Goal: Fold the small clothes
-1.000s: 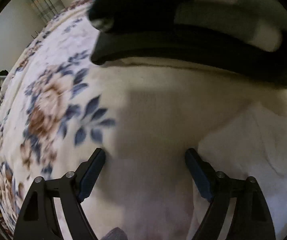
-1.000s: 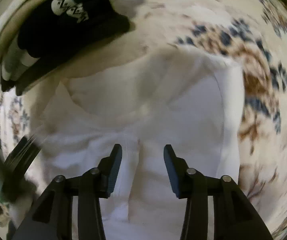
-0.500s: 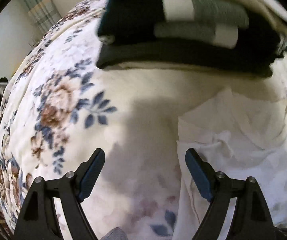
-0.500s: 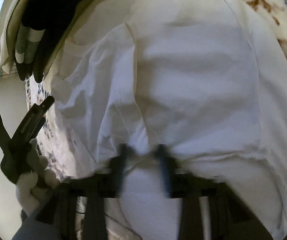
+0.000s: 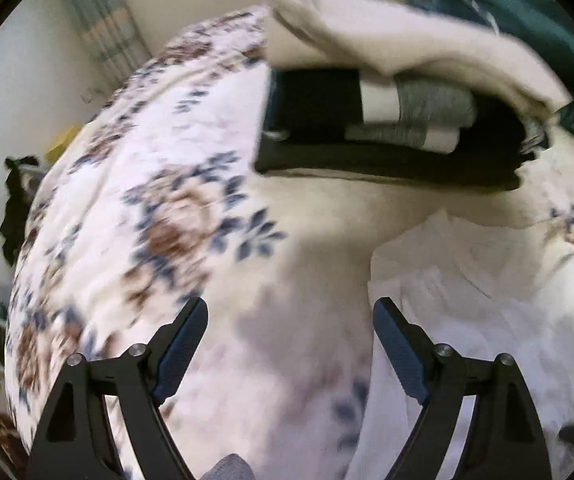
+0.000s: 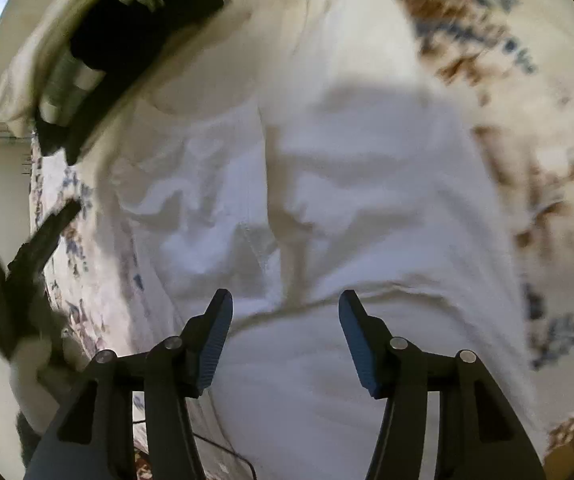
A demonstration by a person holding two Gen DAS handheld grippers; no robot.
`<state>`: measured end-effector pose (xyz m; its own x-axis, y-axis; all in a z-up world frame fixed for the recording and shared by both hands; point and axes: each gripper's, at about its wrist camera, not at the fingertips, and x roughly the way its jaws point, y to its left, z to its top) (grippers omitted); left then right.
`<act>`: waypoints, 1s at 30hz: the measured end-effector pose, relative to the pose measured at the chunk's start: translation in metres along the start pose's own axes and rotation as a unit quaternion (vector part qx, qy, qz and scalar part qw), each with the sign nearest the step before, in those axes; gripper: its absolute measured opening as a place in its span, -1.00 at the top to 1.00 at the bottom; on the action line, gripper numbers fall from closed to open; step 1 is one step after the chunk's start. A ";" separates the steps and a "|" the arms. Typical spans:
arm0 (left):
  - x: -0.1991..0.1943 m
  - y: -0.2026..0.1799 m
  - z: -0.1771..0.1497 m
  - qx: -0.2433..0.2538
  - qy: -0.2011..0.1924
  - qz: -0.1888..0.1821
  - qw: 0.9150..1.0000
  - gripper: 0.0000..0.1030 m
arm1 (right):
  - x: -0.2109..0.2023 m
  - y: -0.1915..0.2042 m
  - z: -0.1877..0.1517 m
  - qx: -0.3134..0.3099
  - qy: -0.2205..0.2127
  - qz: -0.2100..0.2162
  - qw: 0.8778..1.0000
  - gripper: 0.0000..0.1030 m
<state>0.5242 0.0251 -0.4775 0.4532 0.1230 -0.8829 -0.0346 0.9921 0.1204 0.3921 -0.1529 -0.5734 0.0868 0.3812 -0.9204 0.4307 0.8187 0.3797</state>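
While both tongs hang empty over the bed, I log the state: left tongs [image 5: 291, 344] spread wide, nothing between them; right tongs [image 6: 285, 328] parted at a middling gap, also holding nothing.

My task item, the crumpled white cotton garment [image 6: 347, 208], lies flat-ish on the cream floral bedspread [image 5: 159, 216]. Right wrist view: it fills the frame straight ahead of and under the right tongs, and a raised fold ridge [image 6: 327, 300] crosses just beyond the tips. A stitched seam [image 6: 255, 240] runs away from the tongs, so I judge the long axis goes roughly along the right tongs' pointing direction, but blur makes that rough.

Left wrist view: same garment [image 5: 479, 312] sits off to the right, its near edge just beside the right-hand finger [image 5: 399, 348]; bare bedspread lies ahead of the left tongs. So right tongs are over the cloth, left tongs beside it.

Judgement: next grab favours the right tongs, pinching the ridge in front of them; left needs to shift rightward to reach an edge. Risk is catching only the top layer, or bedspread along with it.

Beyond the garment sits a stack of folded dark clothes with grey-and-white bands [image 5: 391, 136], a cream cloth [image 5: 407, 44] draped over it, apart from the white garment. Left tongs also show blurred at the left edge of the right wrist view [image 6: 27, 248].
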 end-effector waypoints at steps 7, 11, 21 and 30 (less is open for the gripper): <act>-0.104 -0.007 -0.086 -0.044 0.022 0.003 0.999 -0.64 | -0.098 -0.066 -0.016 -0.035 0.013 -0.012 0.999 -0.21; -0.136 -0.057 -0.150 -0.052 0.068 0.008 0.996 -0.64 | -0.132 -0.134 -0.013 -0.051 0.038 -0.018 0.998 -0.21; -0.153 -0.284 -0.323 -0.054 0.268 -0.072 0.959 -0.64 | -0.144 -0.280 0.030 -0.085 0.083 -0.060 0.991 -0.21; -0.110 -0.329 -0.362 -0.080 0.301 0.013 0.950 -0.64 | -0.115 -0.319 0.056 -0.105 0.110 -0.088 0.984 -0.21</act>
<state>0.1630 -0.3066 -0.5840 -0.1401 0.0902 -0.9860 -0.1953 0.9738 0.1168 0.2946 -0.4821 -0.5940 -0.1797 0.2904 -0.9399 0.2249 0.9423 0.2482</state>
